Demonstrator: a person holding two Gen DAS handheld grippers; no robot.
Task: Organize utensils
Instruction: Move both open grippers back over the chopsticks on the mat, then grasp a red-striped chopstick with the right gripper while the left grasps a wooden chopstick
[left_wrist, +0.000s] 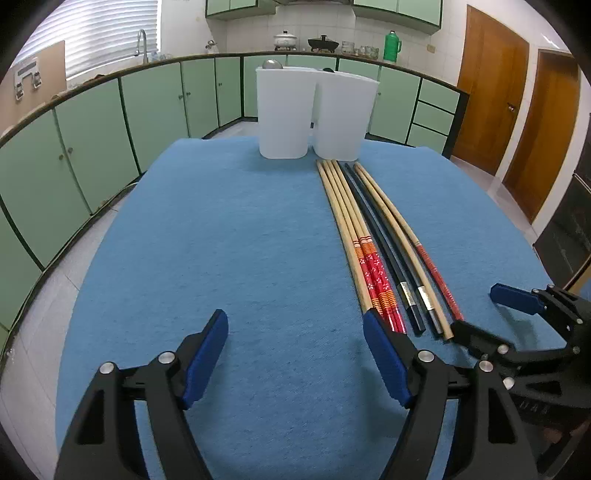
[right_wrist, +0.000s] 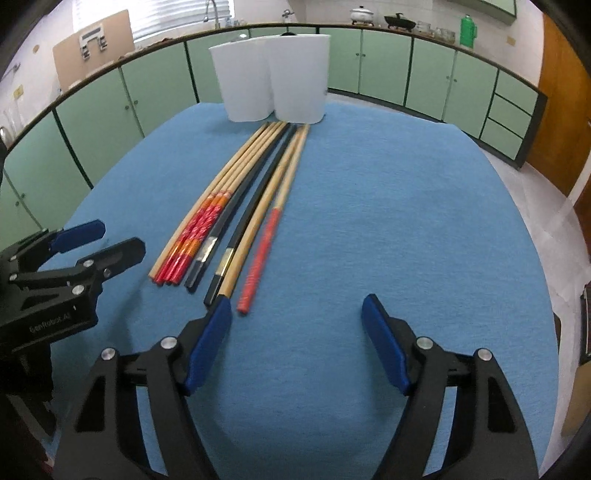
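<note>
We see both grippers, left (left_wrist: 295, 356) and right (right_wrist: 295, 343), spread wide and empty, flanking the chopsticks (left_wrist: 373, 243), presumably ready to sort them. These slender wooden and black lacquered rods lie parallel on blue cloth (left_wrist: 221, 240), tips toward two smooth white bins (left_wrist: 282, 110).
</note>
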